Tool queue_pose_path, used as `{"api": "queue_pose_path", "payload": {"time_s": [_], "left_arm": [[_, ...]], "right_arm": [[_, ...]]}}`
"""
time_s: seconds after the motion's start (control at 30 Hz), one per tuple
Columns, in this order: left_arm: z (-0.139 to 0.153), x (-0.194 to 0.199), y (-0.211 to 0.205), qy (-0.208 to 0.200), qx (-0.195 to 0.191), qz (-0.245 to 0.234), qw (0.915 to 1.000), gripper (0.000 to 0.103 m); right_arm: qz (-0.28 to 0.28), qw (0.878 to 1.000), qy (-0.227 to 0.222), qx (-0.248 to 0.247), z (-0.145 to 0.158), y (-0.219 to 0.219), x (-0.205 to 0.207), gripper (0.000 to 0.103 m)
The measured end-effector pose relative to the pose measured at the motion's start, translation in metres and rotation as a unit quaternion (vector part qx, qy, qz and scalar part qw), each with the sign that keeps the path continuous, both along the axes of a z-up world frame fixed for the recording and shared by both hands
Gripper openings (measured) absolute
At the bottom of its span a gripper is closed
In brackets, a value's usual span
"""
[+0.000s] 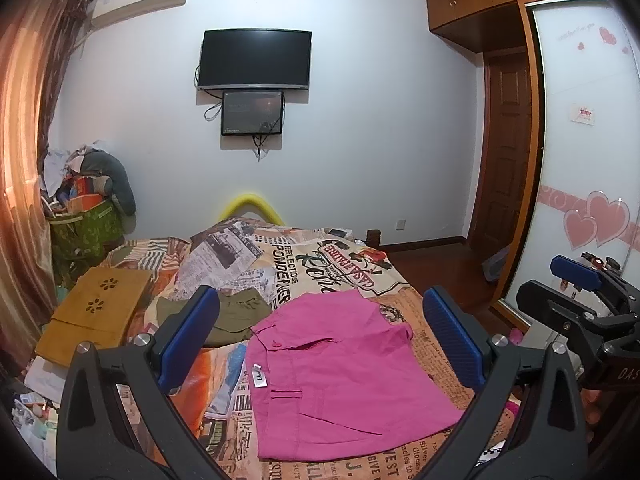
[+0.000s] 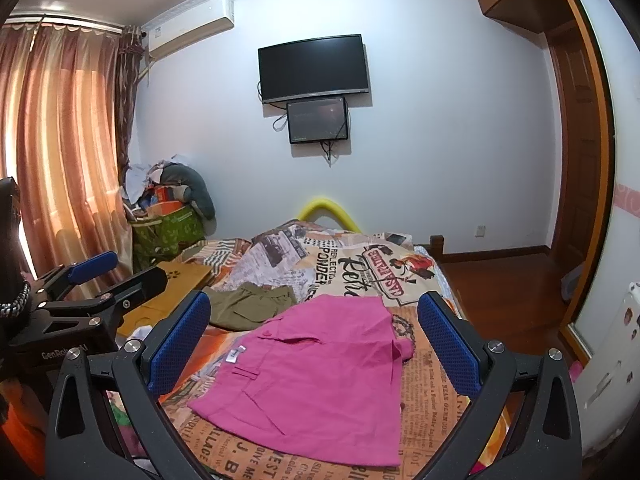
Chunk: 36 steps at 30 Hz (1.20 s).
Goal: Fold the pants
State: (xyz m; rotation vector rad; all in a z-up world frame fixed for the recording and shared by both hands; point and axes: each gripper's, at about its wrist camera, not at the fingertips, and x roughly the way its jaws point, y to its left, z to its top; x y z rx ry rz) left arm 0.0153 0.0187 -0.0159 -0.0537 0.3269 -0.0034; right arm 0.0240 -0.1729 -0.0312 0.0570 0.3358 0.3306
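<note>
Pink pants (image 1: 344, 376) folded near bed's (image 1: 416, 460) foot edge; left gripper (image 1: 320, 340), right gripper (image 2: 314, 346) wide open, empty, above.

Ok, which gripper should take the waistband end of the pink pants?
Probably left. The waistband with its white label lies on the left side of the pink pants, nearer the open left gripper; the right gripper faces the hem side.

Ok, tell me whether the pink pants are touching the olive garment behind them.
Apart. The right wrist view shows printed bedspread between the pink pants and the olive garment; the left wrist view shows that strip too.
</note>
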Motion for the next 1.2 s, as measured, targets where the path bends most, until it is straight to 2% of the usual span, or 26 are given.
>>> {"api": "queue_pose_path", "payload": {"time_s": [0.2, 0.47, 0.6, 0.67, 0.83, 0.9, 0.97, 1.1, 1.13, 1.2], "left_arm": [[-0.01, 0.013, 0.01, 0.015, -0.003, -0.001, 0.9999, 0.103], [-0.026, 0.059, 0.009, 0.05, 0.013, 0.0, 0.9987, 0.103], [-0.041, 0.082, 0.017, 0.075, 0.018, -0.006, 0.997, 0.103], [-0.055, 0.1, 0.022, 0.101, 0.024, -0.007, 0.9946, 0.103], [-0.101, 0.146, 0.039, 0.178, 0.036, -0.014, 0.9832, 0.102], [-0.119, 0.158, 0.042, 0.201, 0.043, -0.015, 0.9785, 0.096], [-0.14, 0.173, 0.044, 0.235, 0.049, -0.023, 0.9704, 0.085], [-0.17, 0.194, 0.048, 0.286, 0.033, -0.048, 0.9564, 0.071], [-0.177, 0.199, 0.05, 0.298, 0.024, -0.056, 0.9526, 0.068], [-0.185, 0.206, 0.052, 0.31, 0.011, -0.063, 0.9486, 0.066]], "right_arm": [[-0.015, 1.0, 0.017, -0.001, -0.007, -0.009, 0.015, 0.103], [-0.037, 0.997, 0.061, -0.006, -0.025, -0.02, 0.042, 0.103], [-0.043, 0.996, 0.08, -0.014, -0.037, -0.027, 0.056, 0.103], [-0.045, 0.994, 0.094, -0.023, -0.048, -0.031, 0.066, 0.103], [-0.045, 0.986, 0.158, -0.026, -0.087, -0.047, 0.098, 0.103], [-0.047, 0.981, 0.185, -0.029, -0.103, -0.053, 0.108, 0.103], [-0.05, 0.976, 0.21, -0.038, -0.121, -0.057, 0.117, 0.103], [-0.041, 0.966, 0.249, -0.05, -0.151, -0.059, 0.133, 0.102], [-0.038, 0.965, 0.256, -0.052, -0.156, -0.059, 0.138, 0.101], [-0.025, 0.96, 0.272, -0.053, -0.167, -0.06, 0.146, 0.091]]}}
